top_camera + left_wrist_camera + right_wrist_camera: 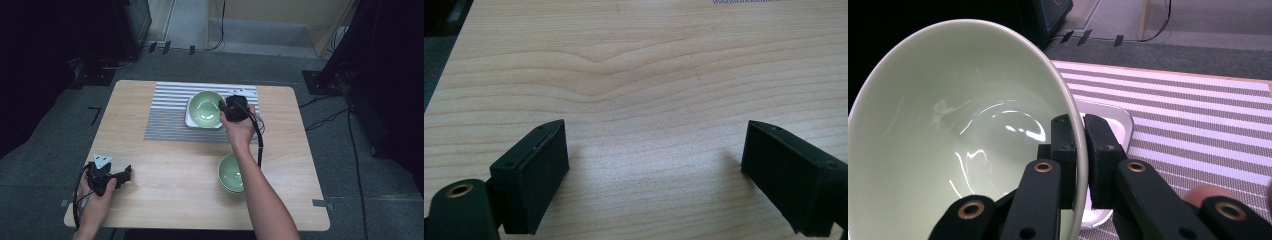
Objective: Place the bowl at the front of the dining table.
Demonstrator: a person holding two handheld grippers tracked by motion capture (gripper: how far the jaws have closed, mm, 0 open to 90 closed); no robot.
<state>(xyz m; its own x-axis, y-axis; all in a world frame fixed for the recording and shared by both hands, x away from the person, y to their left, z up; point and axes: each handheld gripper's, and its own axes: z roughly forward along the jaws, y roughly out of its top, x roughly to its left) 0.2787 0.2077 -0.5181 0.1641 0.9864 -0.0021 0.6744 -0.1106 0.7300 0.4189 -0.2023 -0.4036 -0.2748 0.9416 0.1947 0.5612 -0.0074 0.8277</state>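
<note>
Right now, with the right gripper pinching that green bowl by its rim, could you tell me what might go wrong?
The right gripper holds the green bowl by a thin, glossy rim alone, so it could slip or swing. The bowl hangs over the white tray, so a drop could chip both. The forearm crosses above the second green bowl near the table's front edge and could nudge it.

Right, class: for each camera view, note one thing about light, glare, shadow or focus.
High view: room edges fall into darkness while the wooden table is evenly lit. Left gripper view: the open left tool casts soft shadows on the wood, and its near parts look slightly blurred. Right gripper view: bright glare streaks inside the green bowl held by the right tool.
</note>
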